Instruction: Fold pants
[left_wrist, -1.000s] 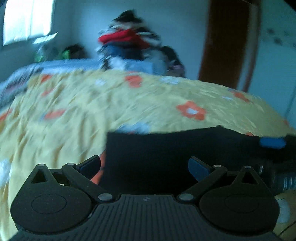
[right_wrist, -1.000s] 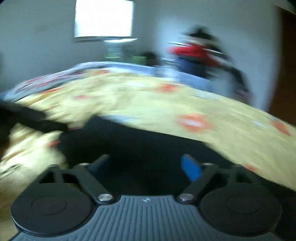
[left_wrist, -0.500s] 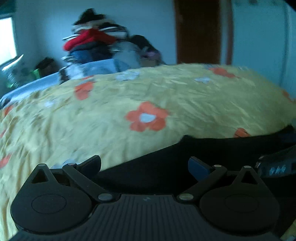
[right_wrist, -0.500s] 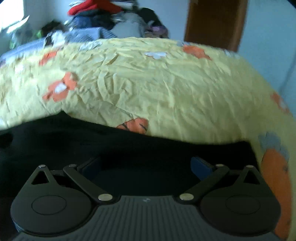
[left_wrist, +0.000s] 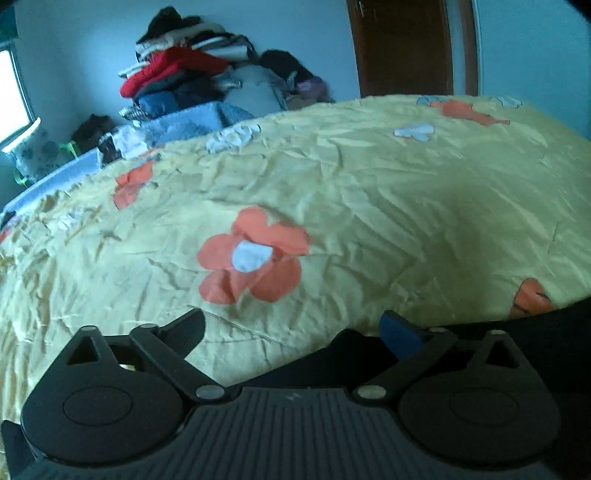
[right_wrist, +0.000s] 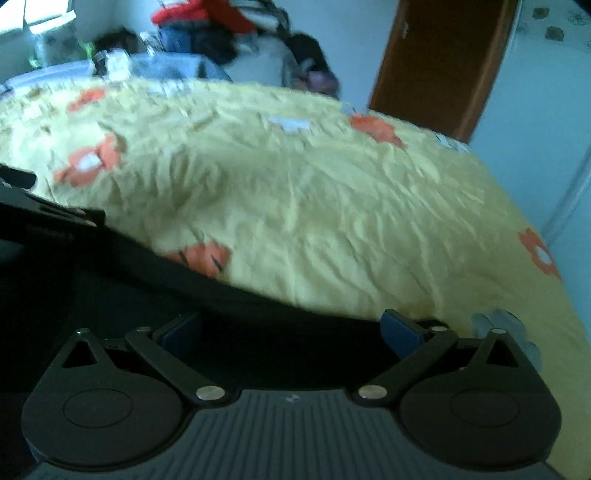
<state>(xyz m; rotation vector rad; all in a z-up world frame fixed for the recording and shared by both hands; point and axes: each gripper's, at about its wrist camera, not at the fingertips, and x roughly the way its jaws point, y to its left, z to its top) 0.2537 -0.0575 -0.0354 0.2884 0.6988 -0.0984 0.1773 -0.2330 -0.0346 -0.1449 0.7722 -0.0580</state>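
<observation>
On the bed (left_wrist: 369, 192), the black pants (right_wrist: 110, 295) are lying along the near edge. Both grippers are hovering over the cloth: the right gripper (right_wrist: 291, 328) is standing released, the left gripper (left_wrist: 291, 328) is beginning closing, seemingly empty. This is probably the reach before a fold; next, each needs to be pinching a hem.

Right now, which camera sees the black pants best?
The right wrist view: the black pants fill its lower left, under the open jaws. The left wrist view catches only a dark strip at lower right.
</observation>
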